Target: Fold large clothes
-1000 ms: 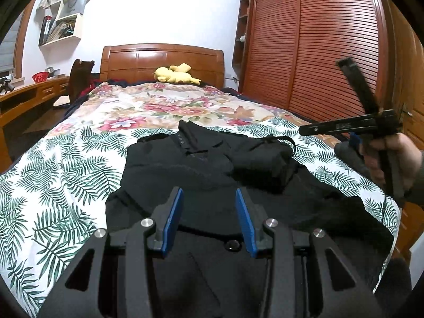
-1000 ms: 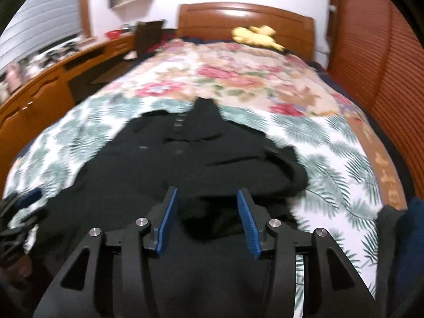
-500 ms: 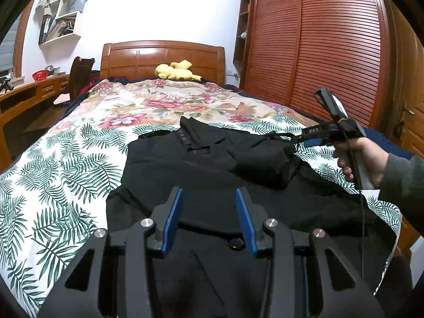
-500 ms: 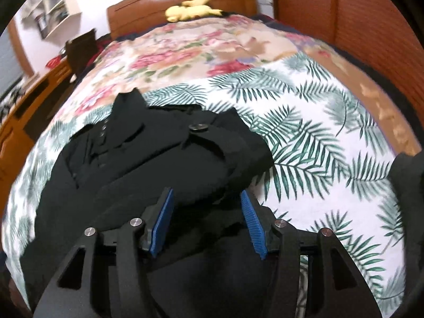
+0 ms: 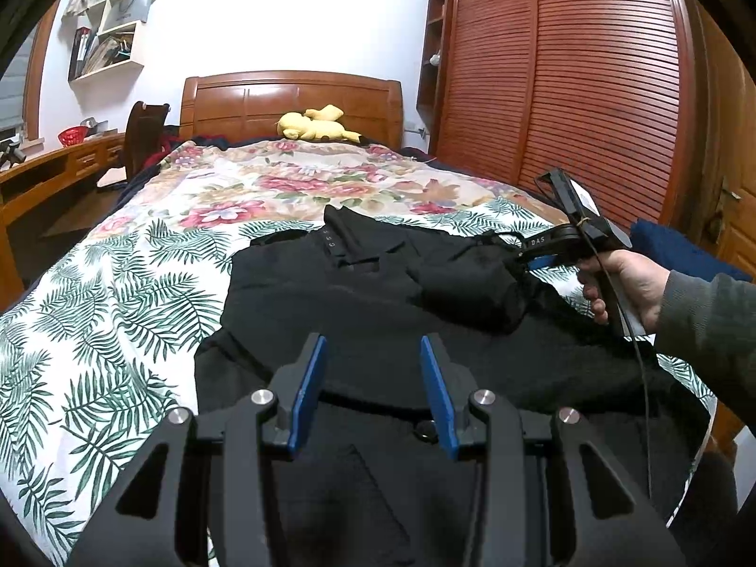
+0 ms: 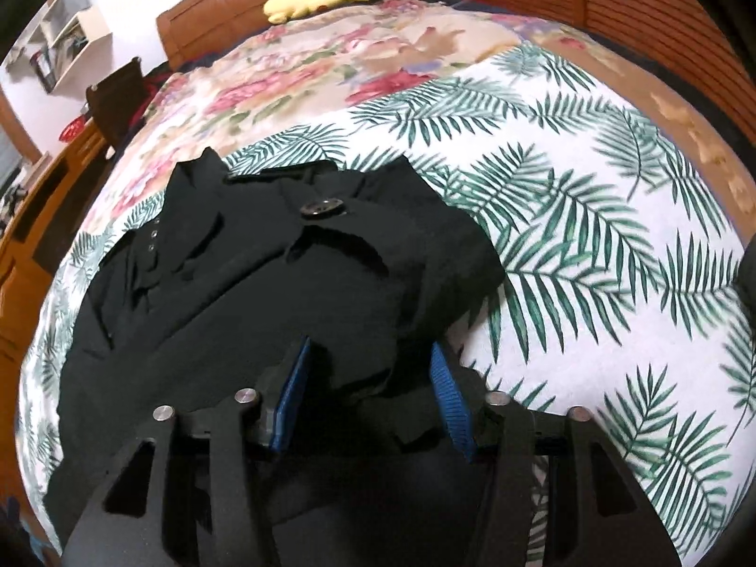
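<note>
You've got the coat [image 5: 359, 312] lying flat on the near end of the bed [image 5: 118, 293], collar toward the headboard [image 5: 293, 99], hem toward you. One sleeve [image 5: 463, 283] is lying across its right shoulder. Your left gripper [image 5: 373, 378] hangs above the lower part of the coat, near its middle. Your right gripper [image 6: 366, 392] is at the right edge, jaws closing with the sleeve's fabric between them. Far behind, a plush toy [image 5: 316, 125] sits at the head of the bed against the headboard. A desk [image 5: 42, 175] and chair [image 5: 141, 137] stand left of the bed, shelves [image 5: 113, 42] on the wall above them. The wardrobe doors [image 5: 567, 75] run along the right side.
</note>
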Action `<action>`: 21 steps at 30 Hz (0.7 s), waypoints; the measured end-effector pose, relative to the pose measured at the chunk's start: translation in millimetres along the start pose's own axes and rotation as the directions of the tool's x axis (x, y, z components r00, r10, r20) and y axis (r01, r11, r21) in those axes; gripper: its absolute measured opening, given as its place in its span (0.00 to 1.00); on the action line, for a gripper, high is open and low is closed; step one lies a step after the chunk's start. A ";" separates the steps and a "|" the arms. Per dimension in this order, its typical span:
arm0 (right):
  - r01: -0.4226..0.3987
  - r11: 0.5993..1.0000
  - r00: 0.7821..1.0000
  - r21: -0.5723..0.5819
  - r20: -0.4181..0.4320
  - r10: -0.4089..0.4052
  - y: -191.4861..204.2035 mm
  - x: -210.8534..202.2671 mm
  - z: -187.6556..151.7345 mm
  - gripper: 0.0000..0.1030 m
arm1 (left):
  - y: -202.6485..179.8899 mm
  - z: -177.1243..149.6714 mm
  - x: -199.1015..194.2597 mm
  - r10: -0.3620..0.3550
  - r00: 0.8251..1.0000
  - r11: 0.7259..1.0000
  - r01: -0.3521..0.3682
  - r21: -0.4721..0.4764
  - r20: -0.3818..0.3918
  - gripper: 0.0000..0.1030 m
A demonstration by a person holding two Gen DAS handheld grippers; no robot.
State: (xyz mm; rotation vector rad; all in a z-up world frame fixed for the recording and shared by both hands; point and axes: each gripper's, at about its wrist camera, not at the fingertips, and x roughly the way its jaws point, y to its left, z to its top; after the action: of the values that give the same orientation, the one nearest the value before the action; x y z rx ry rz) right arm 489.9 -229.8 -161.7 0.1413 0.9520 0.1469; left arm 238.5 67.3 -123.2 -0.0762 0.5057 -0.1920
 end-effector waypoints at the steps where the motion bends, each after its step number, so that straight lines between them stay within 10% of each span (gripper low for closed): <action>1: 0.002 1.000 1.000 -0.024 0.004 -0.002 3.5 0.0 0.8 0.16 | -0.7 -0.2 -0.9 0.002 1.000 1.000 -0.002 0.001 0.000 0.39; 21: -0.064 0.888 0.956 -0.456 0.229 0.186 123.7 -126.6 -45.2 0.03 | 4.1 -3.6 -47.5 0.086 0.996 0.996 -0.087 0.033 0.027 0.39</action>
State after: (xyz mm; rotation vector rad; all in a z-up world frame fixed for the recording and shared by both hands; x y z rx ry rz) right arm 372.8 -129.6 -63.5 -0.1988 0.6181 0.4526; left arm 196.8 80.8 -104.3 -0.0230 0.4796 -0.1150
